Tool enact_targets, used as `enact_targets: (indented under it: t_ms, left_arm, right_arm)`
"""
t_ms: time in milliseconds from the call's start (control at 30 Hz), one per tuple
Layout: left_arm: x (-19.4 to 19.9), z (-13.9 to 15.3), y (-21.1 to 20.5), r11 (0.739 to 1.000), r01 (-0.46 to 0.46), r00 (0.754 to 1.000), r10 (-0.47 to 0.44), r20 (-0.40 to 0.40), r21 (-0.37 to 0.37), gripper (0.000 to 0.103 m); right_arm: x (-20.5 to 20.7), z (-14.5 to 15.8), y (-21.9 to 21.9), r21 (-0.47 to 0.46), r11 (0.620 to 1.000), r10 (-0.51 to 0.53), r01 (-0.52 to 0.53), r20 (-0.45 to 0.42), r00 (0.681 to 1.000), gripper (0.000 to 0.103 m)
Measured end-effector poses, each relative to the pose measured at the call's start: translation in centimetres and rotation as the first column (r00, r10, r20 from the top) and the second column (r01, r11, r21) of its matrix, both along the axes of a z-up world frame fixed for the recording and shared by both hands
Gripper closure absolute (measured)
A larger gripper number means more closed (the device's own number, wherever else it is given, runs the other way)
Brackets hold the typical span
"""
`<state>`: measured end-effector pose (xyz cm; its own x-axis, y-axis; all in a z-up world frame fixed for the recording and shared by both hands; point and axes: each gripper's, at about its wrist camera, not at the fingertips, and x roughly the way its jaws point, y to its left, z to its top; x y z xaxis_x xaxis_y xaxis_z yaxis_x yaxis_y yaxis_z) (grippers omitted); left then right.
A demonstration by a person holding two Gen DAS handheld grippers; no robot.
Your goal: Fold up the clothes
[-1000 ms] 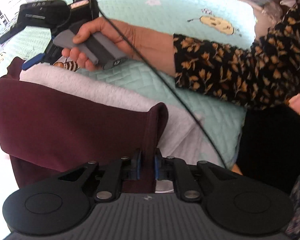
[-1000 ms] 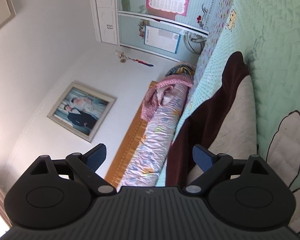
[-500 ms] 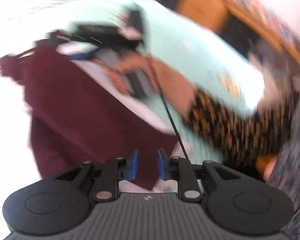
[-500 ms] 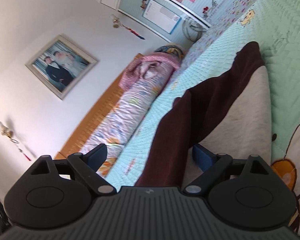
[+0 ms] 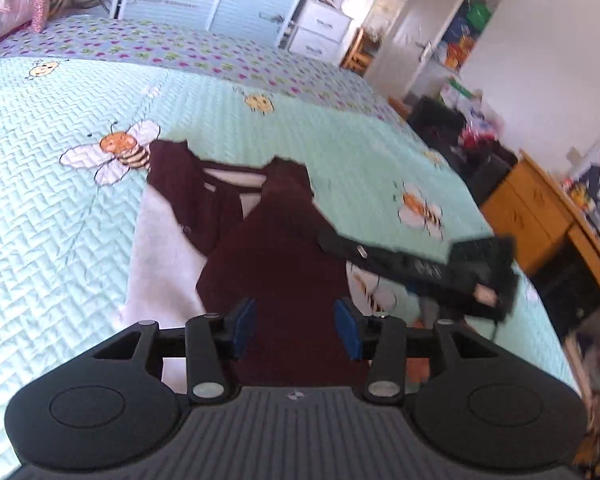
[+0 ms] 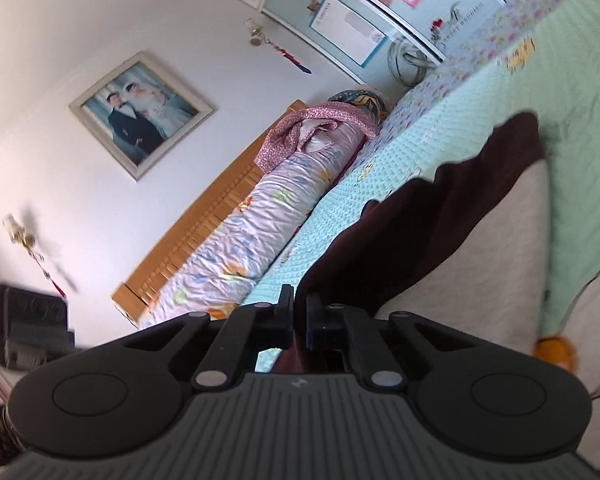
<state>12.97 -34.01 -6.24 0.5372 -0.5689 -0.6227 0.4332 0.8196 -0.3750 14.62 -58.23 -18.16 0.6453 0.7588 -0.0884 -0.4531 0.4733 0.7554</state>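
Mint-green quilted bedspread (image 5: 60,240) with stitched bees fills the bed, and a wooden headboard (image 6: 204,236) runs along the white wall under a framed photograph (image 6: 140,114). On the spread lies the maroon-and-white fleece garment (image 5: 276,256), partly folded, reaching from the centre of the left wrist view out towards 12 o'clock, with its white lining (image 5: 160,264) showing at 9 o'clock of the maroon panel.

Left claw (image 5: 296,330) now: its jaws have just been opening, the blue pads (image 5: 244,326) stand apart on either side of the maroon cloth, and neither pad presses on it. Cloth sits between them, loose.

Over at 3 o'clock in that same view comes the right claw (image 5: 328,240), a long black tool, blurred, its tip at the garment's right edge. From its own camera the right claw (image 6: 300,320) has just snapped closed, and a fold of maroon fabric (image 6: 420,220) is pinched in the narrow slit between the jaws, trailing off towards 2 o'clock across the bed. Pale rolled bedding (image 6: 260,220) lies along the headboard at 11 o'clock. Orange wooden furniture (image 5: 532,216) stands beyond the bed at 3 o'clock.
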Motion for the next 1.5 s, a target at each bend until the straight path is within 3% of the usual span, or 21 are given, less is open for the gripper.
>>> enact_targets:
  t_ms: [133,233,300,367,433,567,633,700,767,867,967,1100,1200,1267,1333,1433,1500]
  left_arm:
    - [1.5,0.1,-1.1,1.0,-0.014,0.999,0.013,0.033,0.019,0.05]
    - [2.9,0.0,-1.6,0.999,-0.027,0.999,0.025,0.045,0.037,0.048]
    - [3.6,-0.4,-1.4,0.998,-0.057,0.998,0.056,0.033,0.029,0.047]
    - [4.3,-1.0,-1.2,0.996,-0.092,0.996,0.092,0.006,0.011,0.046]
    - [4.8,-1.4,-0.9,0.994,-0.111,0.994,0.111,-0.011,-0.014,0.046]
    - [5.4,-1.9,-0.9,0.99,-0.134,0.991,0.133,-0.012,-0.04,0.045]
    - [5.8,-2.1,-1.1,0.99,-0.136,0.991,0.135,-0.016,-0.045,0.043]
    - [6.3,-2.3,-1.8,0.991,-0.13,0.991,0.13,-0.009,-0.036,0.043]
    - [6.9,-2.2,-2.8,0.993,-0.115,0.993,0.116,0.011,-0.031,0.042]
    - [7.6,-2.3,-4.7,0.998,-0.063,0.997,0.064,0.04,-0.019,0.037]
    - [8.4,-3.1,-5.9,0.997,-0.071,0.997,0.072,0.028,-0.011,0.037]
    - [8.2,-3.0,-6.3,0.992,-0.094,0.996,0.093,-0.015,-0.085,0.037]
    - [7.6,-2.9,-7.5,0.997,-0.049,0.999,0.051,0.021,-0.059,0.033]
    - [7.7,-3.7,-8.3,0.999,-0.045,0.999,0.046,0.016,-0.013,0.033]
    - [8.3,-4.9,-8.7,0.997,-0.069,0.997,0.07,-0.019,0.039,0.033]
    - [8.7,-5.8,-8.3,0.995,-0.088,0.994,0.09,-0.055,0.038,0.033]
    - [8.5,-5.2,-7.8,0.995,-0.097,0.994,0.098,-0.043,0.021,0.033]
  right_arm:
    - [-0.9,0.5,-1.8,-0.044,0.999,-0.032,0.032,0.003,0.999,0.097]
    - [-0.5,-0.4,-2.8,-0.021,0.999,-0.046,0.045,-0.054,0.997,0.096]
    - [0.2,-1.5,-2.9,0.04,0.997,-0.059,0.064,-0.118,0.991,0.085]
    - [0.4,-1.8,-2.3,0.071,0.995,-0.056,0.066,-0.127,0.99,0.049]
    - [0.4,-1.8,-1.4,0.093,0.995,-0.039,0.049,-0.108,0.993,0.032]
    - [0.6,-1.5,1.3,-0.057,0.997,-0.06,0.055,-0.1,0.993,0.033]
    - [0.7,-1.5,2.2,-0.12,0.989,-0.094,0.082,-0.099,0.991,0.041]
    - [0.4,-1.2,2.2,-0.125,0.987,-0.11,0.1,-0.072,0.991,0.056]
    - [0.2,-1.0,1.9,-0.105,0.99,-0.104,0.099,-0.049,0.993,0.096]
    - [0.0,-0.8,1.7,-0.112,0.991,-0.072,0.068,-0.025,0.997,0.098]
    - [-0.1,-0.6,1.9,-0.085,0.996,-0.021,0.021,-0.006,1.0,0.099]
    - [-0.4,-0.2,0.6,0.003,1.0,0.013,-0.013,0.017,1.0,0.099]
    - [-1.3,0.8,-1.4,0.023,0.999,0.026,-0.028,0.069,0.997,0.099]
    - [-1.6,1.1,-2.1,-0.027,1.0,0.007,-0.006,0.059,0.998,0.099]
    - [-1.0,0.3,-1.8,-0.108,0.994,-0.01,0.009,-0.01,1.0,0.099]
    - [0.0,-1.1,-0.4,-0.255,0.967,-0.048,0.018,-0.112,0.993,0.098]
    - [0.0,-1.2,-0.2,-0.27,0.962,-0.068,0.033,-0.121,0.99,0.096]
